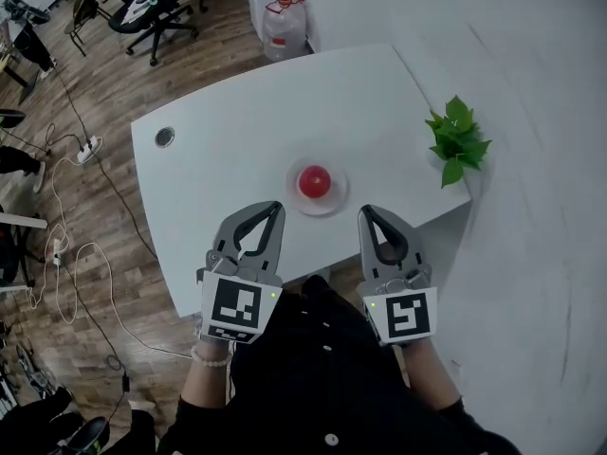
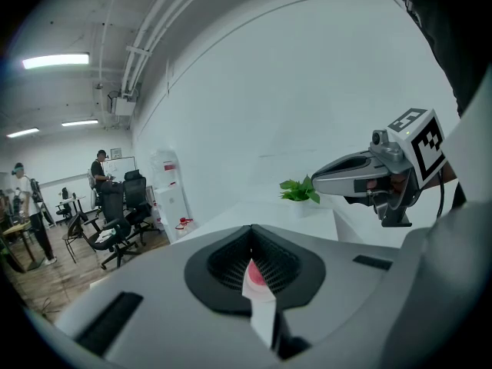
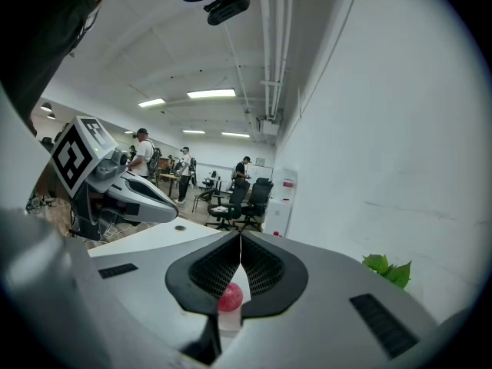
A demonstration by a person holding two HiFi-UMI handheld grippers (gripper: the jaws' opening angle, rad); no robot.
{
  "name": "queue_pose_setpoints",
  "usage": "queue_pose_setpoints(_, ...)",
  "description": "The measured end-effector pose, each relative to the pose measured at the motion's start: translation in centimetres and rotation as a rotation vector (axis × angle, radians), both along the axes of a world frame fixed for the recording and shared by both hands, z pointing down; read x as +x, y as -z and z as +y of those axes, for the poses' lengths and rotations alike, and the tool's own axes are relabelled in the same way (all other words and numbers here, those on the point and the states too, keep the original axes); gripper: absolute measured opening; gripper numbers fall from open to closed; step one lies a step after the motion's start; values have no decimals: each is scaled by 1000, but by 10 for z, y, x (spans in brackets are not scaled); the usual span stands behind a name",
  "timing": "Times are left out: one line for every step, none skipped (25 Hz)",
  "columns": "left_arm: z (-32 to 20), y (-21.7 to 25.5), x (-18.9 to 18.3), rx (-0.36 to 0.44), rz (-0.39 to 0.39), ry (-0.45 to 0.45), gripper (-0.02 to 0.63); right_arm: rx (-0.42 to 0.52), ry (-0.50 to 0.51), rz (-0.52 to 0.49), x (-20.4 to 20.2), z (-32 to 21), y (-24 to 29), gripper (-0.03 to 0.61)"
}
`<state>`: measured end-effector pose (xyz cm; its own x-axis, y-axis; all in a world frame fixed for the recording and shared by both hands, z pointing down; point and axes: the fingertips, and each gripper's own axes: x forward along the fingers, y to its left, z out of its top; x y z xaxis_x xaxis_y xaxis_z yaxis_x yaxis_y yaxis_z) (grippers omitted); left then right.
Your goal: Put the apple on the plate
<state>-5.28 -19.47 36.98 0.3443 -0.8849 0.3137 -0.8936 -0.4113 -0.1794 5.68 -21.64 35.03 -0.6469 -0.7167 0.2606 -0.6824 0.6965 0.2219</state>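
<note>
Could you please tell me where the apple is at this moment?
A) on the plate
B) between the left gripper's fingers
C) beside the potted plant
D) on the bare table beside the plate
A: the apple sits in the middle of the plate, with the left gripper and right gripper both shut and short of it.

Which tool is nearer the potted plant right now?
Right. In the head view, the right tool sits below-left of the plant; the left tool is farther left, on the other side of the apple on its plate.
</note>
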Motion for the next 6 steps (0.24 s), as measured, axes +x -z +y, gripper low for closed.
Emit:
queue_pose_setpoints(0,0,0,0,0,0,15,-1,1,2,0,0,0,41)
queue_pose_setpoints(-1,0,0,0,-2,-1,15,-3,2,4,0,0,-1,41)
queue_pose_setpoints(-1,0,0,0,-4,0,15,-6,3,7,0,-1,-1,41)
queue_pose_setpoints(-2,-1,0,1,-6,1,15,-9,4,11,-1,-1,-2,41)
queue_pose_setpoints(-3,-1,-1,1,-8,2,15,-13,6,16,-1,-1,-3,41)
queue_pose_setpoints(-4,-1,-1,0,-10,4,15,-17,7,21,-1,-1,-4,41)
